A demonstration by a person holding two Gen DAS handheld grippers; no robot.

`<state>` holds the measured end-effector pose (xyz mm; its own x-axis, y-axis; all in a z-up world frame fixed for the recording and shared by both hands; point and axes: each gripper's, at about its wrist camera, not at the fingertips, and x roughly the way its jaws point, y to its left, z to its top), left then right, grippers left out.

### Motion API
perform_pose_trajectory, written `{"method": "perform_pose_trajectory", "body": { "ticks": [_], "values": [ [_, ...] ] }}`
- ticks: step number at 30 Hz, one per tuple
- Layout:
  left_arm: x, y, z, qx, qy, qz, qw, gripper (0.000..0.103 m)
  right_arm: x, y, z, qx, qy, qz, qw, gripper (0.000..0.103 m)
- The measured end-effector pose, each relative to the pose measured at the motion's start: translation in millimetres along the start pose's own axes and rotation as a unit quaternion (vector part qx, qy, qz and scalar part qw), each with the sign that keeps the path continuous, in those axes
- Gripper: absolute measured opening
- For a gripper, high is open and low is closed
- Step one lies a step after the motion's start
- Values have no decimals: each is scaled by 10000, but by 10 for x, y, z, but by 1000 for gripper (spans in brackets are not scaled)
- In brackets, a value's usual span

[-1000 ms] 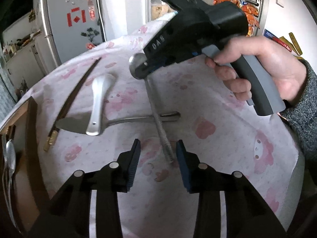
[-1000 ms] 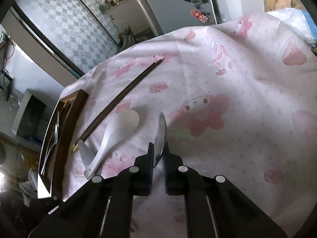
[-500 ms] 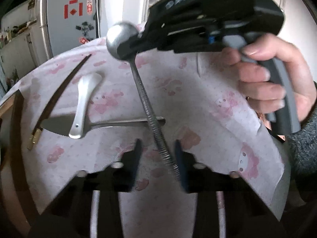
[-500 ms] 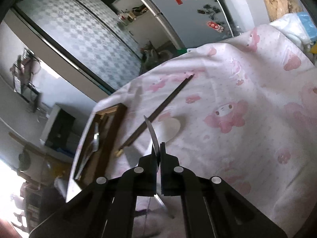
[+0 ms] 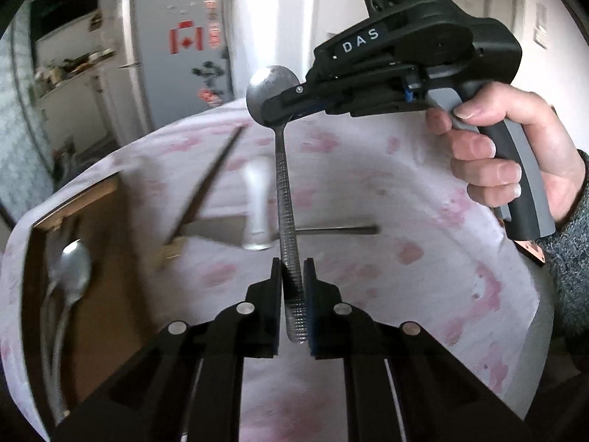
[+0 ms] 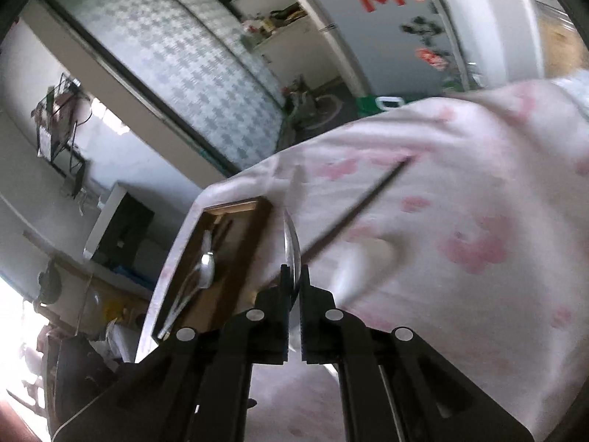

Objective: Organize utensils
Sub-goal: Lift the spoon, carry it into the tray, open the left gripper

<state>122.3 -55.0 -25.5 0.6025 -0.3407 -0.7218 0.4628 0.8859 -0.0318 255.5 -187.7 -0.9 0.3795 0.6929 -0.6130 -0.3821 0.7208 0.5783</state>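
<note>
A metal spoon (image 5: 286,199) with a textured handle hangs in the air above the table. My right gripper (image 5: 279,110) is shut on its bowl, which shows edge-on in the right wrist view (image 6: 292,254). My left gripper (image 5: 292,283) is closed around the lower handle and grips it. On the cloth lie dark chopsticks (image 5: 206,188), a white ceramic spoon (image 5: 256,202) and a flat metal server (image 5: 331,229). A wooden tray (image 5: 92,221) at the left holds metal spoons (image 5: 71,272).
The table wears a white cloth with pink prints (image 5: 423,258). The wooden tray also shows in the right wrist view (image 6: 235,254) at the table's left edge. A fridge (image 5: 176,55) and cabinets stand behind.
The right gripper lifted the spoon off the cloth and turned it upright. The left gripper closed from open onto the spoon's handle. Both views shifted toward the tray.
</note>
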Motion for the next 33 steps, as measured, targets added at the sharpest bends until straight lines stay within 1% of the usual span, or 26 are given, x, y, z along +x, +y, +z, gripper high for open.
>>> {"method": "perform_pose_trajectory", "body": {
  "ticks": [3, 6, 9, 12, 14, 17, 20, 25, 28, 33],
  "values": [
    [-116, 298, -50, -223, -12, 167, 9996, 11, 264, 248, 82, -115, 142, 153, 9997, 4],
    [-276, 674, -180, -520, 4, 365, 9980, 10, 568, 516, 113, -257, 303, 276, 9988, 5],
    [-407, 971, -324, -717, 89, 554, 9958, 11, 886, 748, 119, -343, 482, 417, 9974, 6],
    [-519, 1182, -473, -831, 189, 725, 9937, 11, 1191, 944, 95, -426, 656, 495, 9957, 6],
    [-542, 1291, -518, -912, 226, 794, 9924, 11, 1374, 1033, 80, -446, 764, 509, 9948, 6],
    [-535, 1389, -567, -986, 285, 817, 9914, 11, 1508, 1100, 65, -468, 842, 452, 9943, 7],
    [-492, 1377, -586, -948, 314, 824, 9916, 10, 1603, 1134, 50, -503, 901, 377, 9939, 7],
    [-395, 1374, -584, -940, 363, 796, 9917, 10, 1616, 1103, 39, -560, 891, 284, 9940, 7],
    [-360, 1345, -612, -905, 411, 842, 9915, 10, 1636, 1081, 21, -594, 921, 221, 9937, 7],
    [-345, 1343, -620, -925, 416, 857, 9911, 10, 1675, 1037, -4, -604, 995, 171, 9931, 11]
  ]
}}
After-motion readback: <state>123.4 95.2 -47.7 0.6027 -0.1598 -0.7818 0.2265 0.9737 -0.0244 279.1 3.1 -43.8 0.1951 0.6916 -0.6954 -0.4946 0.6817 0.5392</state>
